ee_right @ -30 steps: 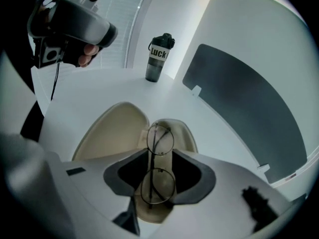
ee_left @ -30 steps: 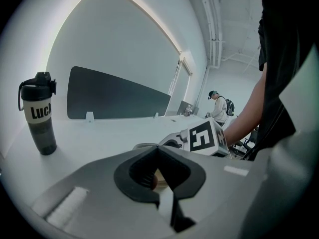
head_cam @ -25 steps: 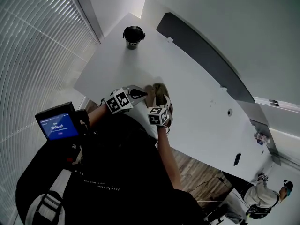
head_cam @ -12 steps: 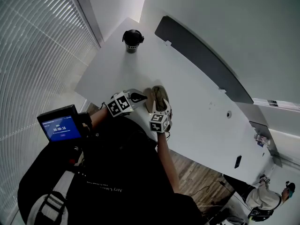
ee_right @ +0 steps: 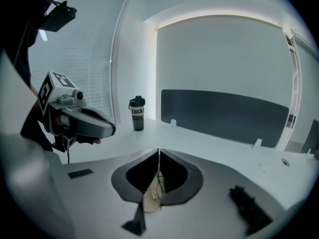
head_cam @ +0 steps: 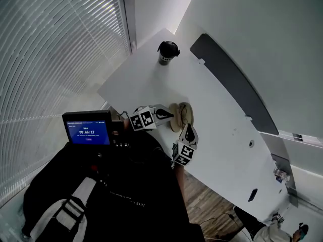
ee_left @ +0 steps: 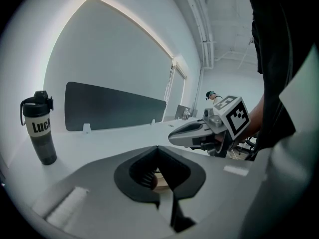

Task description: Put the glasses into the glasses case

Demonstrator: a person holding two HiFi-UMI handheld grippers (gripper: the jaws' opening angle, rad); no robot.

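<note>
Taking the head view first. Item: long white bench (head_cam: 217,110), with a dark flat divider panel (head_cam: 232,79) along its far side and a black lidded drinking bottle (head_cam: 168,52) at the far corner. Item: tan oval glasses case (head_cam: 180,116), lying open in two lobes near the bench's near edge, long axis running away from the person. Item: left gripper (head_cam: 169,114), reaching in from the left, tips at the case's left lobe. Item: right gripper (head_cam: 188,130), just short of the case's near end and pointing roughly along its long axis. It is the one placed to go in lengthwise. Item: small blue-screened device (head_cam: 88,130) at the person's left arm.

Left gripper view. Jaws are drawn together, and a tan edge shows against the ridged pad. I take it to be the case rim, pinched and steadied. The gripper is tilted gently downward, with the right gripper off to its right.

Right gripper view. Its jaws have just been closing and now meet at the tips. Item: thin wire-rimmed glasses (ee_right: 152,198), a pale lens with a fine dark rim hanging in the gap, apparently nipped by the frame and clear of the bench. The gripper is angled down towards the case ahead, with the left gripper at its left.
</note>
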